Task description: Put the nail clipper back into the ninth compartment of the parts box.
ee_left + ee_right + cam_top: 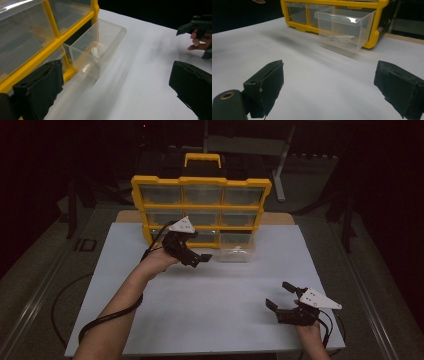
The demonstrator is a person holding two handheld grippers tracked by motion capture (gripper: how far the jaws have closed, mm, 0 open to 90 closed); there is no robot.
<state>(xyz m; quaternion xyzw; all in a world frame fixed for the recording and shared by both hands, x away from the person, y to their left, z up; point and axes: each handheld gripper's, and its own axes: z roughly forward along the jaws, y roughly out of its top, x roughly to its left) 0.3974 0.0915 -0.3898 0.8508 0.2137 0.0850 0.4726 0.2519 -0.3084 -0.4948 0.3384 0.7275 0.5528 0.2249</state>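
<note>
A yellow organizer (200, 182) with clear drawers stands upright at the back of the white board. Its bottom-right drawer (237, 251) is pulled out onto the board, with a small white piece (342, 38) lying inside; the same piece (95, 52) shows through the drawer wall (110, 37) in the left gripper view. My left gripper (197, 259) hovers just left of the drawer, open and holding nothing, jaws wide apart (115, 95). My right gripper (279, 295) is near the board's front right, open and holding nothing (332, 90), pointing toward the drawer (344, 25).
The white board (200, 310) lies on a grey table. The organizer has a yellow carry handle (202, 159) on top. A metal frame (280, 165) stands behind in the dark. Cables trail from both grippers; the left one (107, 317) loops off the board's left edge.
</note>
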